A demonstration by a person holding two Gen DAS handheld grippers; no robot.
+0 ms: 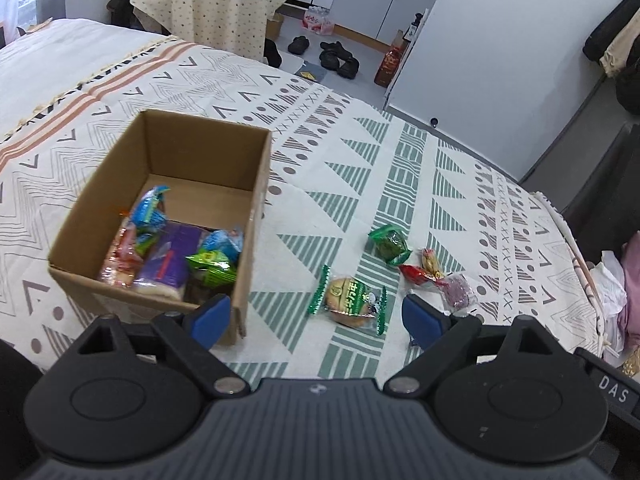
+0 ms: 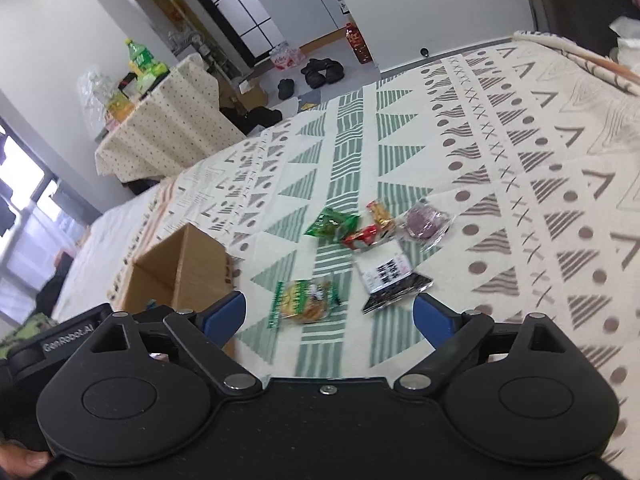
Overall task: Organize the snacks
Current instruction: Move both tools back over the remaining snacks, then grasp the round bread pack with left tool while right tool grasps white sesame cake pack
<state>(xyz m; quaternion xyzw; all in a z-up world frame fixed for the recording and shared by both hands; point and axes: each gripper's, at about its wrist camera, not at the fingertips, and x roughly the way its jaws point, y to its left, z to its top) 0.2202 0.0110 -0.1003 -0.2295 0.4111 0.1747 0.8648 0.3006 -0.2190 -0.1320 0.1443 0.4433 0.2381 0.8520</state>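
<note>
An open cardboard box sits on the patterned bedspread and holds several wrapped snacks. Loose on the cloth lie a round cake in a green-edged wrapper, a green packet, a red packet, a small gold-red sweet and a purple cake in clear wrap. A black-and-white packet shows only in the right wrist view. My left gripper is open just short of the round cake. My right gripper is open and holds nothing.
The patterned bedspread covers a bed whose far edge drops to a floor with shoes and a pack of bottles. A table under a dotted cloth carries bottles. Clothes lie at the bed's right edge.
</note>
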